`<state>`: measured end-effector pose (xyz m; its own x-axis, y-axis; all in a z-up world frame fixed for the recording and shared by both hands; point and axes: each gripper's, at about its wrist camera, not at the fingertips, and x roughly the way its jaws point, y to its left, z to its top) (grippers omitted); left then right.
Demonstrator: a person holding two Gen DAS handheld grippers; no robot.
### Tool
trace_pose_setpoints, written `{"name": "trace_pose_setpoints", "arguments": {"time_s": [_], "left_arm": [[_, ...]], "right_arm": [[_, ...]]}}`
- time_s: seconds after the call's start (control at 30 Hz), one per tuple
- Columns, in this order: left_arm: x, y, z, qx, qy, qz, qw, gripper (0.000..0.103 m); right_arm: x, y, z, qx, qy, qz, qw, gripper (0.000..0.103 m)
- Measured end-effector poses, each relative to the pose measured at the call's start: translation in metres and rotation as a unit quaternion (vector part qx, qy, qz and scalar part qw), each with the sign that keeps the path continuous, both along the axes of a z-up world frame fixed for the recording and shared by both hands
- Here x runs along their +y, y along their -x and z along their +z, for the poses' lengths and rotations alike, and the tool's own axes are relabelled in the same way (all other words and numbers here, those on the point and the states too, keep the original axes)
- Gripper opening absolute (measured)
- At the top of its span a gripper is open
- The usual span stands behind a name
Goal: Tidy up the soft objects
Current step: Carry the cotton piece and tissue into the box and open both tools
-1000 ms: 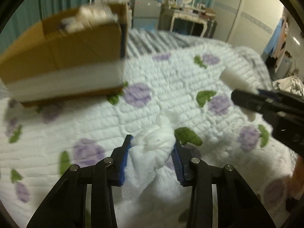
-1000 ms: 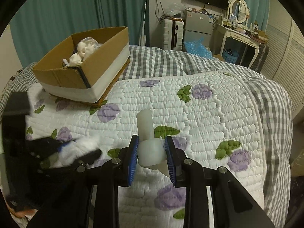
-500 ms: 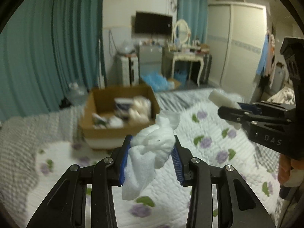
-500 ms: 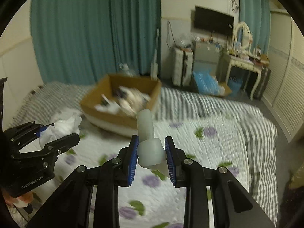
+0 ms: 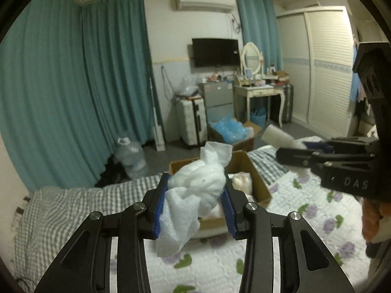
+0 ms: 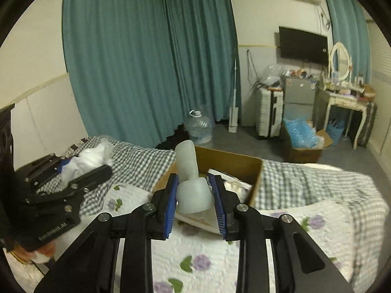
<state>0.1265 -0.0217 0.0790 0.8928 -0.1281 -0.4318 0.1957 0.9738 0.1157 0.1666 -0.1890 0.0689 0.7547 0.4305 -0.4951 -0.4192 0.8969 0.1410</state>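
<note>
My left gripper [image 5: 195,200] is shut on a crumpled white foam wrap [image 5: 193,193], held in the air in front of the open cardboard box [image 5: 259,180]. My right gripper [image 6: 195,200] is shut on a pale white foam tube [image 6: 188,171], held just before the same box [image 6: 234,166]. The box stands on the bed and holds several white soft items. The right gripper with its tube also shows in the left wrist view [image 5: 290,146]. The left gripper with its wrap shows in the right wrist view [image 6: 80,168].
The bed has a white quilt with purple flowers [image 6: 317,232] and a grey checked sheet [image 5: 73,200]. On the floor beyond are a water jug [image 6: 198,127], a white suitcase [image 5: 193,122], a box of blue plastic [image 6: 305,139] and a dressing table [image 6: 342,102].
Both grippers have risen from the quilt and moved toward the box, each still holding its foam piece. The box now sits just behind both sets of fingers.
</note>
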Motion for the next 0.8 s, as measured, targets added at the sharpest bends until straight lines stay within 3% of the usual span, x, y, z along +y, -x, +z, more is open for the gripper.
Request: {"name": "trace_pose_setpoints", "arguments": {"time_s": [0.3, 0.43, 0.53, 0.63, 0.67, 0.7, 0.77, 0.8], "left_arm": [[0.001, -0.108, -0.062, 0.056, 0.012, 0.005, 0.9984, 0.04], [-0.009, -0.132, -0.097, 0.046, -0.022, 0.002, 0.9987, 0.042], [-0.015, -0.142, -0.114, 0.039, -0.037, -0.003, 0.9985, 0.044], [-0.017, -0.15, -0.127, 0.057, -0.037, -0.01, 0.9976, 0.073], [-0.017, -0.152, -0.131, 0.062, -0.041, -0.001, 0.9972, 0.078], [-0.016, -0.154, -0.133, 0.062, -0.045, 0.012, 0.997, 0.079], [-0.009, -0.153, -0.132, 0.053, -0.045, 0.046, 0.9965, 0.08], [-0.007, -0.153, -0.132, 0.054, -0.043, 0.051, 0.9963, 0.08]], "right_arm": [[0.021, -0.125, -0.07, 0.104, -0.014, -0.008, 0.994, 0.028], [0.019, -0.161, -0.102, 0.136, -0.029, -0.018, 0.99, 0.028], [0.019, -0.175, -0.111, 0.14, -0.04, -0.008, 0.989, 0.031], [0.016, -0.181, -0.111, 0.136, -0.048, -0.021, 0.989, 0.034], [0.015, -0.182, -0.111, 0.138, -0.044, -0.034, 0.989, 0.047], [0.012, -0.182, -0.11, 0.134, -0.039, -0.049, 0.989, 0.066], [0.004, -0.177, -0.103, 0.116, -0.042, -0.066, 0.99, 0.078], [0.001, -0.173, -0.099, 0.112, -0.045, -0.069, 0.99, 0.078]]}}
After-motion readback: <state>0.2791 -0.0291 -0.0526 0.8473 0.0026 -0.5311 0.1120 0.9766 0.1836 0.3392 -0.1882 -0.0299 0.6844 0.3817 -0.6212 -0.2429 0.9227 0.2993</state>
